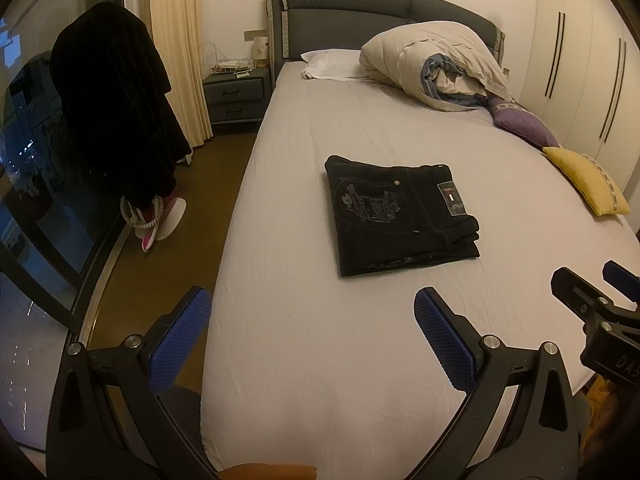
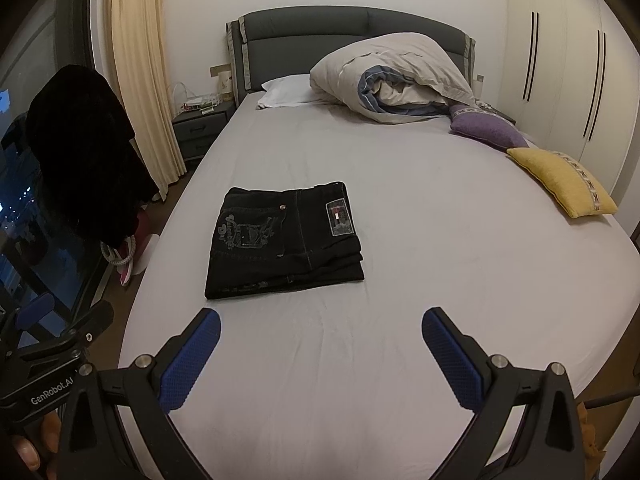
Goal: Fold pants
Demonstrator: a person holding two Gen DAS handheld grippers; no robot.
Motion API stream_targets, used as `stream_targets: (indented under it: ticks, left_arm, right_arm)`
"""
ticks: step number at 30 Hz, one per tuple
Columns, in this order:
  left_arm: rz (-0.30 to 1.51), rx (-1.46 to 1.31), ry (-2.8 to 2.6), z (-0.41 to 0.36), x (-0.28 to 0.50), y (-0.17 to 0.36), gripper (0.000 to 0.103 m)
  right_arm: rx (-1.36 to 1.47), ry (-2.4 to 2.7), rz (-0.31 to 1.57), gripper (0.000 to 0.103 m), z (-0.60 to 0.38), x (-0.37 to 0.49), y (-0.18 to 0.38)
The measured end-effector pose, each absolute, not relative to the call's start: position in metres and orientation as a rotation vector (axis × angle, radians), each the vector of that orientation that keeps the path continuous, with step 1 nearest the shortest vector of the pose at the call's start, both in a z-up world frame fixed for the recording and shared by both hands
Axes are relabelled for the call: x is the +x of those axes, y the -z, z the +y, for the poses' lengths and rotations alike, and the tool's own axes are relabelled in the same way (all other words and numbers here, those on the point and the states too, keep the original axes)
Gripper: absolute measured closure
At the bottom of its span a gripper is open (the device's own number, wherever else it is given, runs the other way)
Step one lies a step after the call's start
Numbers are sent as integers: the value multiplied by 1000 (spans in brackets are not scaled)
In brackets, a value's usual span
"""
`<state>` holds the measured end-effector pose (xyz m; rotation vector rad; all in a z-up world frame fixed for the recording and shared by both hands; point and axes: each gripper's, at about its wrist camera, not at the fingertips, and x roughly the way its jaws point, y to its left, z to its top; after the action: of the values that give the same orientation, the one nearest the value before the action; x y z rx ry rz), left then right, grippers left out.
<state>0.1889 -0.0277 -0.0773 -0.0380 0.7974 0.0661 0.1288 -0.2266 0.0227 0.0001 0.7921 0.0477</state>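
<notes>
Black pants lie folded into a compact rectangle in the middle of the bed, with the back pocket embroidery and waist label facing up. They also show in the right wrist view. My left gripper is open and empty, held above the bed's near end, well short of the pants. My right gripper is open and empty, also above the near end of the bed. Each gripper shows at the edge of the other's view.
A bundled duvet, a white pillow, a purple cushion and a yellow cushion lie at the far and right side. A nightstand, dark hanging clothes and a window stand left. A wardrobe stands right.
</notes>
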Motion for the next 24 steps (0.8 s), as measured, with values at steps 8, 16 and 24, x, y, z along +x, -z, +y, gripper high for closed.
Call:
stream_targets:
  ticks: [8,16,24]
  left_arm:
    - [799,-38,-68,-29,188,78,0]
    - [798,-38,-69,-28,187,77,0]
    - [799,-38,-68,-28,187,77,0]
  right_arm:
    - [1,-52,796,0,-225,128,-20]
    - [0,-53,798,0,-224,127,-18]
    - [0,-53,798,0,-224,127,-18]
